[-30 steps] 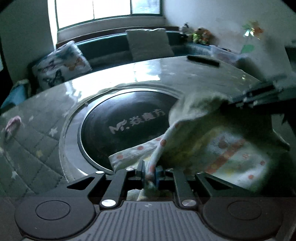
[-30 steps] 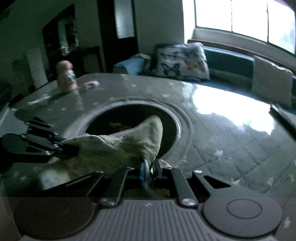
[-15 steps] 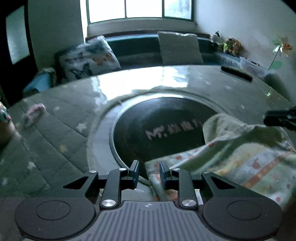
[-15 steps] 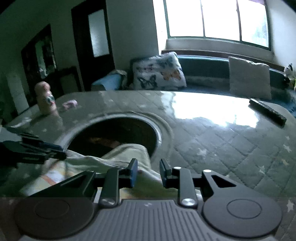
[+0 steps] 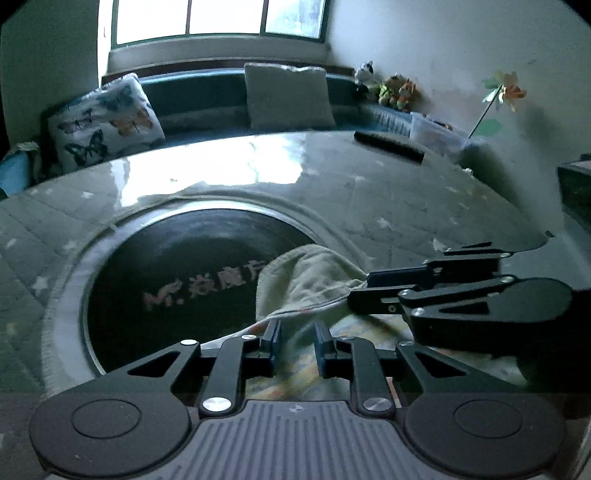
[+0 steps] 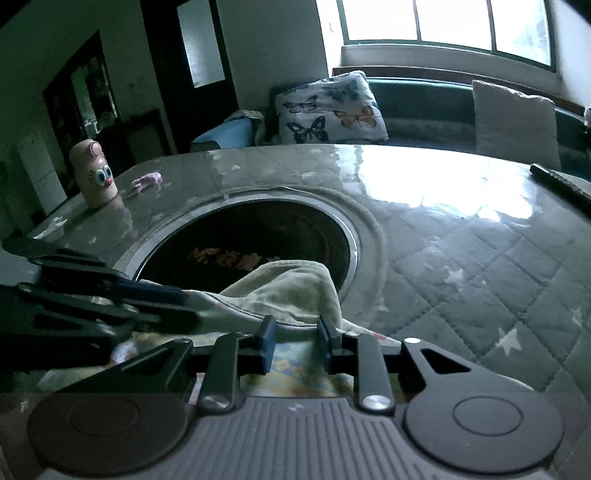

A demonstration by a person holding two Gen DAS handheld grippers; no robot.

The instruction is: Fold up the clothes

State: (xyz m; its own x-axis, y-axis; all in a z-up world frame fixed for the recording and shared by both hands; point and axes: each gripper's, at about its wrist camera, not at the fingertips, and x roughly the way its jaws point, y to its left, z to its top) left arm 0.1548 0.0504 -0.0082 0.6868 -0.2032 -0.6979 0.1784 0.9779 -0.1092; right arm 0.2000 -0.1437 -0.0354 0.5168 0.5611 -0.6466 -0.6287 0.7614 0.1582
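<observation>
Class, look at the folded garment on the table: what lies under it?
The garment overlaps the dark round inset and its pale rim, with the quilted table cover beside it. Part of the inset's printed lettering shows; the rest, and everything else beneath the cloth, is covered.

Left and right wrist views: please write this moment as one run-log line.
left gripper: open | right gripper: open | garment: lying partly over dark round inset of table, under both grippers

A: dim room, all the light's from the window [image 5: 218, 16] behind the bench [image 5: 199, 88]. Glare on the table [image 6: 461, 236].

B: yeah, butterfly pillow [image 6: 328, 109] and plain cushion [image 5: 288, 96] on it, dark door [image 6: 192, 70] left, pale wall [image 5: 424, 48] right.
</observation>
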